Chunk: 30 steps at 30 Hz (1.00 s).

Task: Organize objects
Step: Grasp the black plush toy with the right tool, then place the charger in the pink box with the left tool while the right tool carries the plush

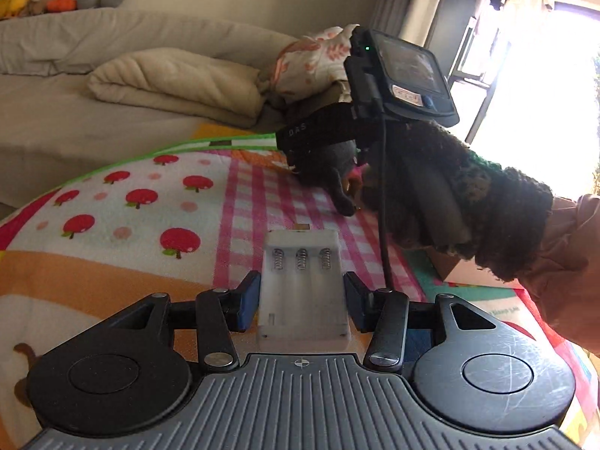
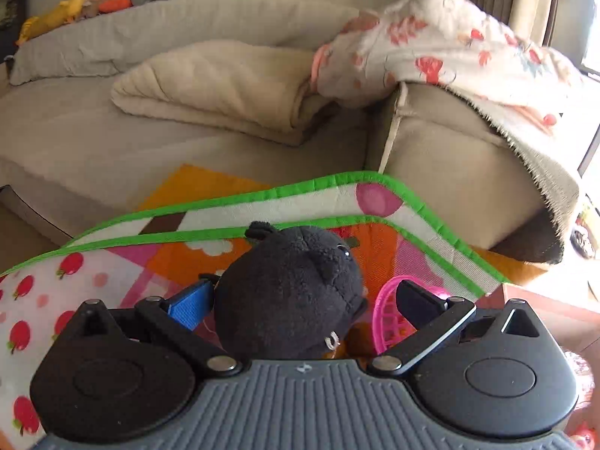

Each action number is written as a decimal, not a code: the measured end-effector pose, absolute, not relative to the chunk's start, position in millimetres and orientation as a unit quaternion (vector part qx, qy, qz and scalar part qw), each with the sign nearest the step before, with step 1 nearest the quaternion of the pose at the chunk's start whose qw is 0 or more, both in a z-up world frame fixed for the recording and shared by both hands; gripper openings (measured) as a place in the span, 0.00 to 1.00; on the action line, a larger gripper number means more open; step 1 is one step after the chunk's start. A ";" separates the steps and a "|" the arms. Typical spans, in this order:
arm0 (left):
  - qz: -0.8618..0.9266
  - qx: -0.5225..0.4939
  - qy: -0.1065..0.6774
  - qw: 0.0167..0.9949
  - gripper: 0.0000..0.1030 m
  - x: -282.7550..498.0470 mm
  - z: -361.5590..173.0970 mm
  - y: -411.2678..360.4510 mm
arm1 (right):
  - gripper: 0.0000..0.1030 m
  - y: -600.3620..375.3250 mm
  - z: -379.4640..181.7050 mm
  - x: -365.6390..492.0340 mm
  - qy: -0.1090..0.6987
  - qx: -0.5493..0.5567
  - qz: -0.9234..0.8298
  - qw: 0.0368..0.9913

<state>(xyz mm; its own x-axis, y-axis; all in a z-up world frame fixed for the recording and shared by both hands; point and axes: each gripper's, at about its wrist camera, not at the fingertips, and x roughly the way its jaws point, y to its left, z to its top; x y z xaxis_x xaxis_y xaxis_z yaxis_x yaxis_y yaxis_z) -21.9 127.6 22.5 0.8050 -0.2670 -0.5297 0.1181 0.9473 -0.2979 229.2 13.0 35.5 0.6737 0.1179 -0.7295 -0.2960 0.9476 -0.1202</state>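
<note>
In the left wrist view, a white battery case (image 1: 303, 285) with three empty spring slots lies on the patterned mat (image 1: 112, 232) between my left gripper's (image 1: 302, 292) fingers; the blue pads sit close to its sides with a small gap showing. The right gripper with its camera (image 1: 397, 75) and a gloved hand hover beyond it over a black plush toy (image 1: 330, 172). In the right wrist view, my right gripper (image 2: 303, 300) is open around the black plush toy (image 2: 288, 300); the left pad touches it, the right finger (image 2: 420, 300) stands apart. A pink plastic basket (image 2: 390, 315) lies behind that finger.
A beige sofa (image 2: 450, 157) with a folded cream blanket (image 2: 225, 86) and a floral blanket (image 2: 450, 45) stands beyond the mat's green edge (image 2: 337, 180). Stuffed toys (image 2: 75, 3) sit on the sofa back. A cardboard box (image 1: 461, 270) lies at the right.
</note>
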 end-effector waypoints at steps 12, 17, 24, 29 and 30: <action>-0.132 -0.118 0.299 0.938 0.51 -49.3 30.1 110.9 | 0.76 -25.3 93.5 78.8 0.319 -0.212 0.230 0.895; -0.159 -0.111 0.310 0.931 0.51 -60.4 35.7 93.9 | 0.76 -100.3 117.4 -9.9 0.300 -0.189 0.248 0.902; -0.224 -0.083 0.272 0.932 0.51 -47.4 84.0 39.7 | 0.76 -191.5 115.4 -92.0 0.282 -0.155 0.199 0.926; -0.237 -0.077 0.240 0.938 0.51 -7.3 119.0 -15.0 | 0.77 -239.5 115.0 -111.1 0.252 -0.095 0.159 0.950; -0.238 -0.080 0.238 0.938 0.51 2.5 122.5 -23.7 | 0.77 -248.6 113.2 -111.9 0.251 -0.084 0.151 0.952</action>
